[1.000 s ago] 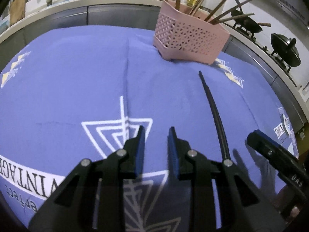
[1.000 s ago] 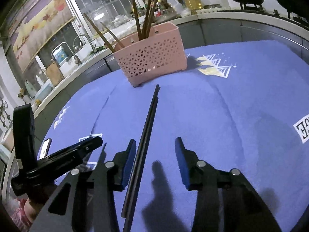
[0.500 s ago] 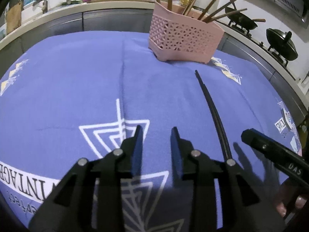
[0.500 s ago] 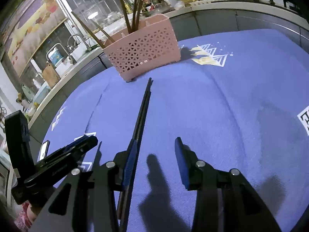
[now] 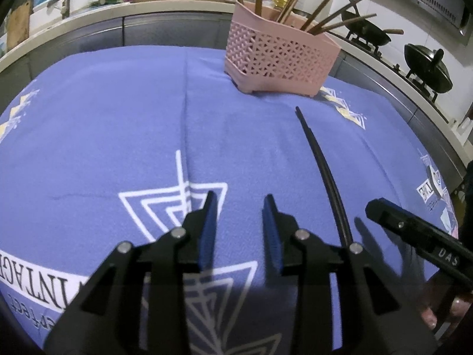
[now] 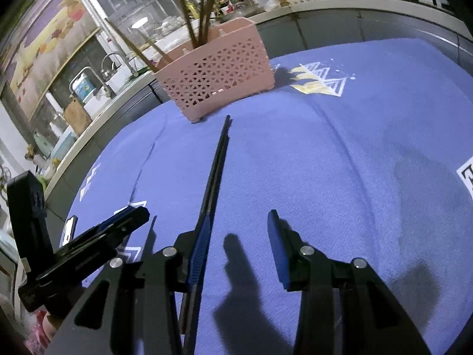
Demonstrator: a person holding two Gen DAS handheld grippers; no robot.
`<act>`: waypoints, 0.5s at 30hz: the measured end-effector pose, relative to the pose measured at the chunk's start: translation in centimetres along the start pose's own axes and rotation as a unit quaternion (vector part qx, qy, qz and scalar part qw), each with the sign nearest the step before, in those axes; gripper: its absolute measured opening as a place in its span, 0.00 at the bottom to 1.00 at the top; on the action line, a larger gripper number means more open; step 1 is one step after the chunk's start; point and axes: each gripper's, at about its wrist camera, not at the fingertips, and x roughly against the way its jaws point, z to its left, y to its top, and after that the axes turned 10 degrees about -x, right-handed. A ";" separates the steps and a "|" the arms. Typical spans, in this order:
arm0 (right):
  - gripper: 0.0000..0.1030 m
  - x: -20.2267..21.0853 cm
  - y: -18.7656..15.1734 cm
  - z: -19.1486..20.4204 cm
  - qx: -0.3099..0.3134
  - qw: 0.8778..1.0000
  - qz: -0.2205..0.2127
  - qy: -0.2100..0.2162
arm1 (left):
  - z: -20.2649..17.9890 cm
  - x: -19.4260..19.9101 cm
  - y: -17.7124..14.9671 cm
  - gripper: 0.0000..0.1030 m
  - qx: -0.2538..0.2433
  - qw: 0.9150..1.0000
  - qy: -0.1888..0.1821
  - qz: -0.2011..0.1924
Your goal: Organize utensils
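The black chopsticks [image 6: 217, 165] lie flat on the blue cloth [image 6: 340, 162], running from beside the right claw's [image 6: 238, 236] left finger toward the pink basket [image 6: 218, 74]. Both claws are spread; the left claw [image 5: 240, 223] holds nothing. The latticed plastic basket holds upright wooden chopsticks [image 5: 325, 20].

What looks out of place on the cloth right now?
Only the black chopsticks: they lie flat on the blue printed tablecloth, pointing toward the pink lattice utensil basket, where brown wooden chopsticks stand.
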 end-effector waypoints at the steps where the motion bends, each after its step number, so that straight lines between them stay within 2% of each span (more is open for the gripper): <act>1: 0.40 -0.1 0.0 0.2 0.004 1.000 -0.001 0.000 | 0.0 0.0 0.0 0.31 0.001 1.000 -0.001 0.000; 15: 0.40 -0.5 -0.3 0.2 0.006 1.000 0.008 -0.002 | 0.2 0.0 -0.1 0.31 0.002 1.000 -0.007 -0.001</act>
